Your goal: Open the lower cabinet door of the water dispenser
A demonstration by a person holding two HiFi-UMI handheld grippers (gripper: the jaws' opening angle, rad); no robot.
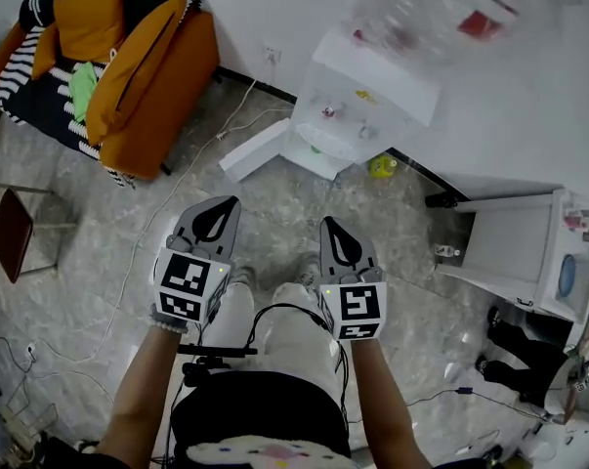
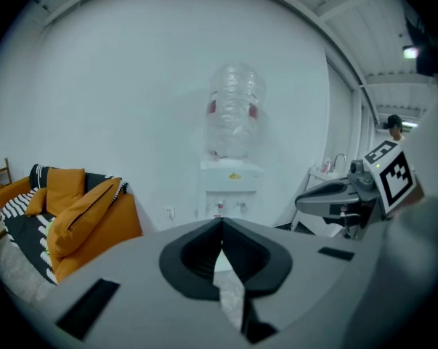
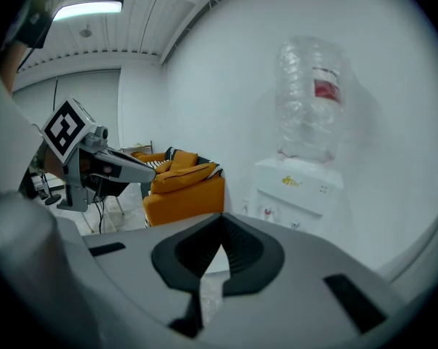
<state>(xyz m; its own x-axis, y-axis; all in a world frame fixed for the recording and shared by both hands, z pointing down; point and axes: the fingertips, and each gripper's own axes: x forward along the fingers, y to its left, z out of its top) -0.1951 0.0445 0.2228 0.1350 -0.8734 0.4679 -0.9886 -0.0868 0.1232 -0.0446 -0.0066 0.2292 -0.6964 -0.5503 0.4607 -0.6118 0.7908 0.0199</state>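
the white water dispenser stands against the wall across the grey marbled floor, well apart from both grippers; a flat white panel juts out from its base towards the orange sofa with striped cushions; i read that panel as the lower cabinet door swung wide, so the task looks done or nearly so, with nothing obvious left to pull.

the left gripper has its jaws pressed together with nothing between them; the right gripper is the same, tips meeting and empty; both are held in front of the person, pointing towards the dispenser and touching nothing.

hard to make out: the clear upturned water bottle on top is smeared in the head view; the inside of the cabinet and the door's hinge do not show, so how far it has swung is a judgement; in both gripper views the gripper's own grey body covers the dispenser's lower half, door included; a small yellow-green thing on the floor beside the base is too small to identify.
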